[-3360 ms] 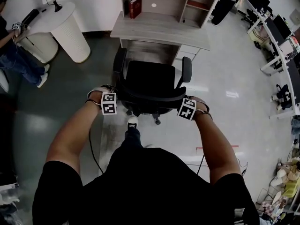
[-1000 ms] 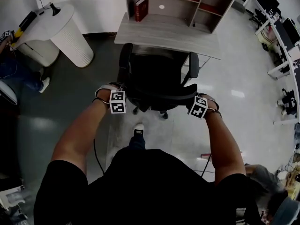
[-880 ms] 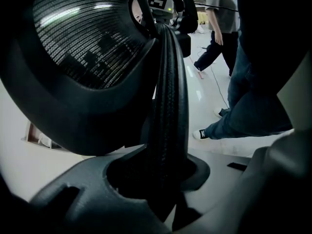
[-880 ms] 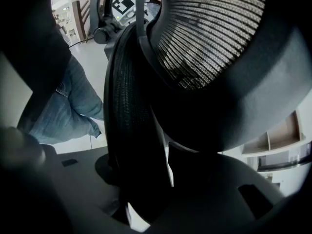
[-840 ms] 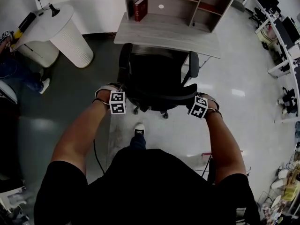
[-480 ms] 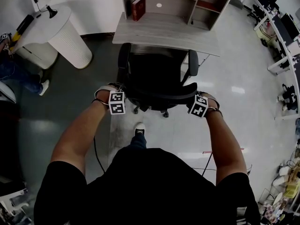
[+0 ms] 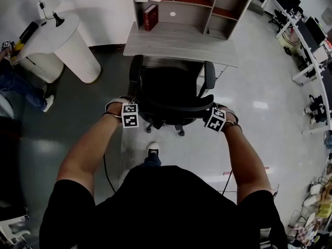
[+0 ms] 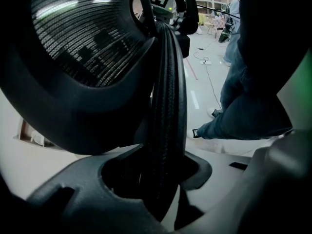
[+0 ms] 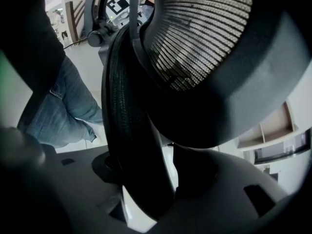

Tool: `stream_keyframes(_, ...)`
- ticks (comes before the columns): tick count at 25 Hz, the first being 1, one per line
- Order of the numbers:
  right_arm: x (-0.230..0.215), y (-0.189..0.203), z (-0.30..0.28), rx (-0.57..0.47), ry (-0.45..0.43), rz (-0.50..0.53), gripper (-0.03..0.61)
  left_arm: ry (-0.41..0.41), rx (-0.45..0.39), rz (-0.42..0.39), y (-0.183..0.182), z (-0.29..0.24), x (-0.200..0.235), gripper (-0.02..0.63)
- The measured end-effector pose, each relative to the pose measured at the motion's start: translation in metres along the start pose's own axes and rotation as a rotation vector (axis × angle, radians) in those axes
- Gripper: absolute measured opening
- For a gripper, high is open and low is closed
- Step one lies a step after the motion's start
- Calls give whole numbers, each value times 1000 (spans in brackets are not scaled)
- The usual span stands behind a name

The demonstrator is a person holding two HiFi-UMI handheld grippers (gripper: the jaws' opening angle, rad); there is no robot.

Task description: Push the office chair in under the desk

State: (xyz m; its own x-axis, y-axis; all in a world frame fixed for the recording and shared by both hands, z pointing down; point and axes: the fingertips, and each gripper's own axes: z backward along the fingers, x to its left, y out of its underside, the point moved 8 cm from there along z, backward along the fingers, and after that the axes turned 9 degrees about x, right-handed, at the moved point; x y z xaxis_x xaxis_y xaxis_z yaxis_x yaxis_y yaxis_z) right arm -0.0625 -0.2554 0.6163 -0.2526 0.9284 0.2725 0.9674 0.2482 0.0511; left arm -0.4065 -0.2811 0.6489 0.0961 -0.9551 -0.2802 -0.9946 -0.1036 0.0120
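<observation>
- Two sets of fingers apart, just opening: left gripper [image 8: 165, 179], right gripper [image 9: 146, 179], with the office chair [image 7: 171, 87] backrest rim between each pair.
- Desk [image 7: 176, 40] beyond fingers, seat front at its edge.
- White pedestal [image 7: 78, 48] far left of fingers.

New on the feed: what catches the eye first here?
The black chair fills the centre, its seat partly under the grey desk. The left gripper and right gripper flank its backrest top, the rim between jaws that have just been opening.
</observation>
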Motion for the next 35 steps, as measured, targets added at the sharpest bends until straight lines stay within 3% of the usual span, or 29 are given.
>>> stream_keyframes(9, 1, 8, 22, -49, 0, -84, 265, 13, 9, 61, 4, 15, 2, 166)
stream_keyframes(15, 3, 21, 48, -133, 4, -196, 249, -7, 22, 93, 7, 29, 0, 179)
stream_keyframes(21, 10, 36, 85, -203, 49, -263, 239, -55, 9, 190, 12, 58, -5, 183)
stream_keyframes(27, 20, 46, 126, -289, 122, -365, 202, -102, -26, 240, 1, 97, -23, 179)
stream_keyframes(30, 26, 47, 146, -337, 152, -416, 175, -113, -91, 317, -4, 118, -33, 179)
stream_keyframes(35, 28, 51, 177, -431, 213, -478, 161, -153, -176, 376, -19, 150, -43, 168)
